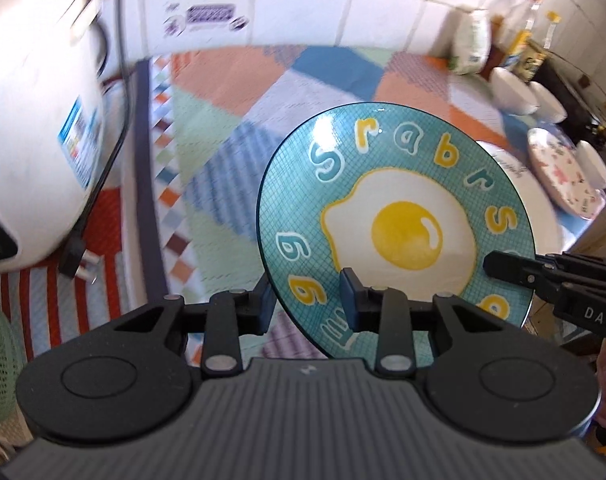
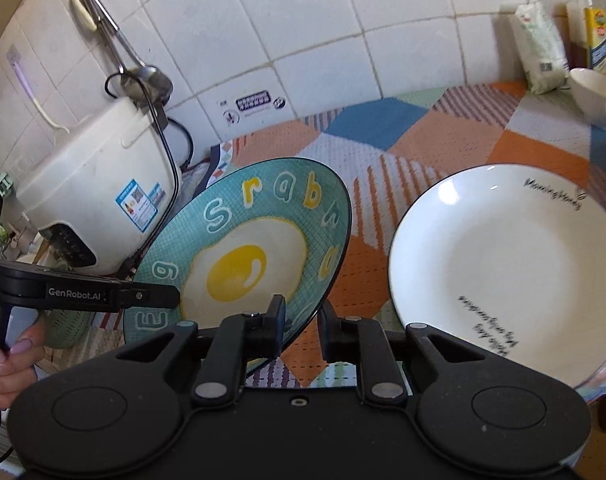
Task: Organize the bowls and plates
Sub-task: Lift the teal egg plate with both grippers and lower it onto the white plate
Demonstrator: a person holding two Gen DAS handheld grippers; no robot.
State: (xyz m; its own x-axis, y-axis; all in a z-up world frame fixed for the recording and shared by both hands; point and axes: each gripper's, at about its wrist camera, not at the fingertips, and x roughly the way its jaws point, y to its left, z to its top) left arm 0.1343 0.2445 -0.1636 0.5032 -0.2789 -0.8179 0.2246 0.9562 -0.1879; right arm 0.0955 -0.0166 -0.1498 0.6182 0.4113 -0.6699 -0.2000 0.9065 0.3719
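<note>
I have the egg plate (image 1: 399, 236) lifted off the patterned mat (image 1: 231, 160), tilted, filling the lower right of my left view. My left gripper (image 1: 307, 304) straddles its near rim, fingers either side, seemingly pinching it. My right gripper (image 2: 301, 320) straddles the opposite rim at the lower centre of its view; I cannot tell whether it is clamped. The white plate (image 2: 507, 272) lies at the right. I judge the stack goes there: keep both grips level, lower slowly, centre it before letting go.
</note>
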